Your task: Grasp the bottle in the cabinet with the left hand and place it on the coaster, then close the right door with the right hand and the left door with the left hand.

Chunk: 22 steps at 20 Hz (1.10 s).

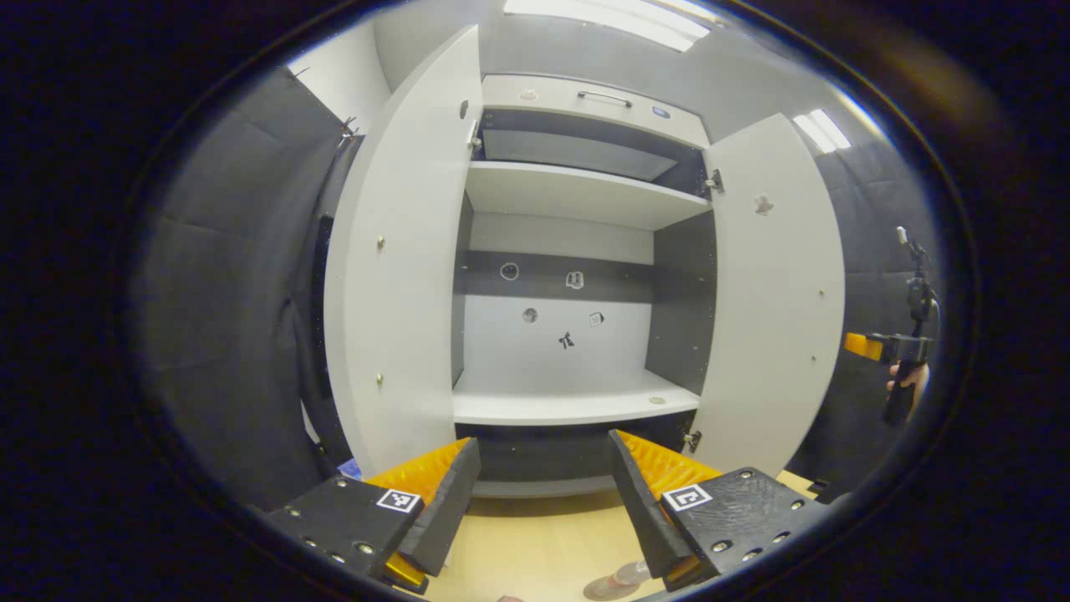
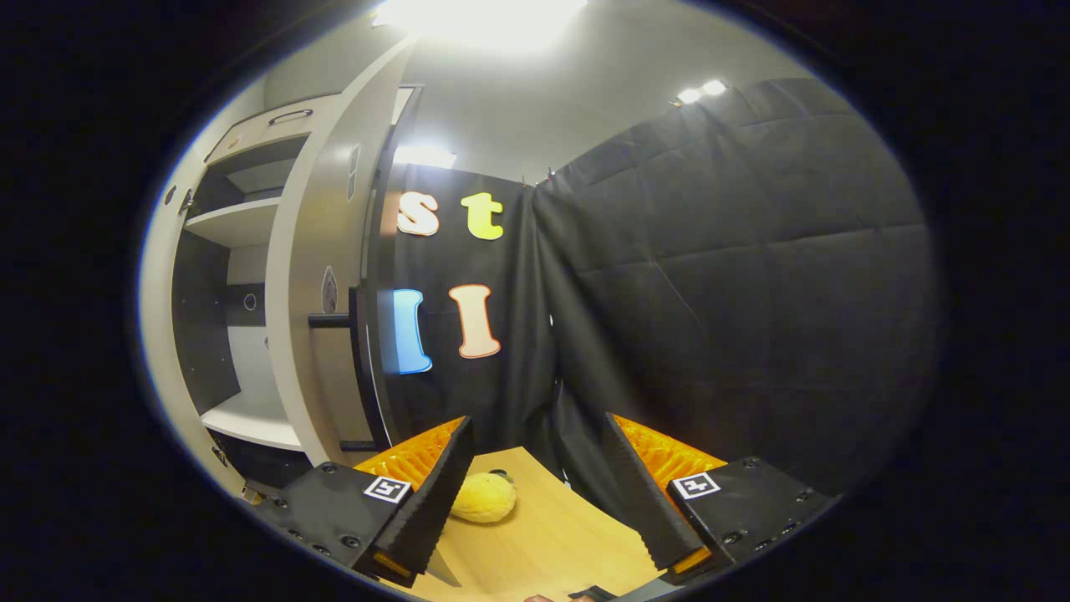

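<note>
The white cabinet (image 1: 577, 192) stands in front of me with both doors swung out, the left door (image 1: 401, 276) and the right door (image 1: 773, 293). Its shelves hold no bottle. My left gripper (image 1: 543, 439) is open and empty, held above the wooden table before the lower shelf. At the bottom edge, under its right finger, a clear bottle (image 1: 625, 575) shows partly, on what looks like a pinkish round coaster (image 1: 603, 589). My right gripper (image 2: 537, 420) is open and empty, just right of the right door (image 2: 322, 276). A hand holds the right gripper (image 1: 873, 345) beyond that door.
A yellow rounded object (image 2: 483, 497) lies on the wooden table (image 2: 543, 535) near my right gripper's left finger. A dark handle (image 2: 330, 320) sticks out of the right door. Black cloth walls close in the booth on both sides.
</note>
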Motion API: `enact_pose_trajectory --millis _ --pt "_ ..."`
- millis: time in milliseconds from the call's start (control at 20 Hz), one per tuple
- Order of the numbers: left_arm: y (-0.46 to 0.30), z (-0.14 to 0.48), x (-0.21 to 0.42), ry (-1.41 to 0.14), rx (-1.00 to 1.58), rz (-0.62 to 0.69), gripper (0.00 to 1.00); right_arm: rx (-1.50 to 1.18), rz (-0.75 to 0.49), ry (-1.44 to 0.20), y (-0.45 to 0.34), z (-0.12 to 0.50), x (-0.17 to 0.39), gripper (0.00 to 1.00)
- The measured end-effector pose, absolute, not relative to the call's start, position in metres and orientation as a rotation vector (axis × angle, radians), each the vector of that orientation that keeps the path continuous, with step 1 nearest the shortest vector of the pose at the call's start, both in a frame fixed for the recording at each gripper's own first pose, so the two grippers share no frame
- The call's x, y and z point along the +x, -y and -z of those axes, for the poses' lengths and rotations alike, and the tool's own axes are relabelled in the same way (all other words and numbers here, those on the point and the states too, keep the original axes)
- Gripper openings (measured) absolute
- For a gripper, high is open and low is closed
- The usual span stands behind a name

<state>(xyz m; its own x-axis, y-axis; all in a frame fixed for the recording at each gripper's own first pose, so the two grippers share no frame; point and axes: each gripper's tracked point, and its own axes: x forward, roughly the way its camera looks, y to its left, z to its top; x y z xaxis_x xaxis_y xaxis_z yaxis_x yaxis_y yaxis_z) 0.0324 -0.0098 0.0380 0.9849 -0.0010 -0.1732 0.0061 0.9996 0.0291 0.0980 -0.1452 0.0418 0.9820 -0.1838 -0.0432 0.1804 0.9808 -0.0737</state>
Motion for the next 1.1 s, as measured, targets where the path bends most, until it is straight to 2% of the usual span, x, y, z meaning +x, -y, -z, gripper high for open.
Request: enact_pose_trajectory --millis 250,300,350,550,700,750,800,1100 --pt "0.018 -0.057 0.045 -0.166 -0.018 -0.11 0.89 -0.07 -0.023 -0.055 0.12 -0.057 0.141 0.98" --pt "0.018 -0.055 0.045 -0.166 -0.02 -0.138 0.92 -0.068 -0.06 -0.06 0.117 -0.058 0.149 0.98" --pt "0.02 -0.052 0.044 -0.169 -0.024 -0.162 0.89 -0.074 -0.087 -0.065 0.115 -0.058 0.156 0.98" --pt "0.025 -0.044 0.032 -0.181 -0.035 -0.252 0.89 -0.05 -0.193 -0.098 0.107 -0.054 0.162 0.98" --pt "0.024 -0.039 0.023 -0.192 -0.031 -0.316 0.89 -0.044 -0.246 -0.137 0.103 -0.052 0.158 0.97" --pt "0.024 -0.038 0.022 -0.199 -0.036 -0.327 0.92 -0.063 -0.258 -0.137 0.102 -0.053 0.157 0.97" --pt "0.024 -0.039 0.021 -0.2 -0.044 -0.327 0.89 -0.08 -0.258 -0.131 0.101 -0.054 0.157 0.97" --pt "0.011 -0.04 0.026 -0.2 -0.05 -0.283 0.89 -0.038 -0.308 -0.155 0.048 -0.045 0.144 0.97"
